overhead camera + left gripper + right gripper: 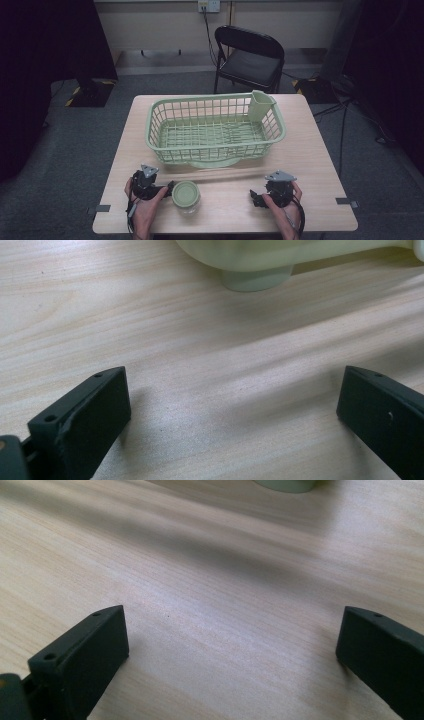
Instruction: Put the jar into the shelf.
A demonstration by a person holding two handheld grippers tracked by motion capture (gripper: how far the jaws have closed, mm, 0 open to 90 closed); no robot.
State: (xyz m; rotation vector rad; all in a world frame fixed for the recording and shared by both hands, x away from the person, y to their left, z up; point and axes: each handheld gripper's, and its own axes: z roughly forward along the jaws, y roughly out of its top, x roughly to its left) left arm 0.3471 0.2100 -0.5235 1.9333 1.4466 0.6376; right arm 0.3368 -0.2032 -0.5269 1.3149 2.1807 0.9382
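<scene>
Now: jar (186, 196) just right of left hand-held gripper (169, 189), jaws spread.

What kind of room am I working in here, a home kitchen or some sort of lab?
Most likely a lab or recording room, not a kitchen: a bare wooden table on grey carpet, dark curtains at both sides, a black folding chair, and cables running to a wall socket.

No legible text, label, brand, number or sign appears on the basket (215, 131), jar (186, 196), table (310, 165) or chair (250, 55).
</scene>
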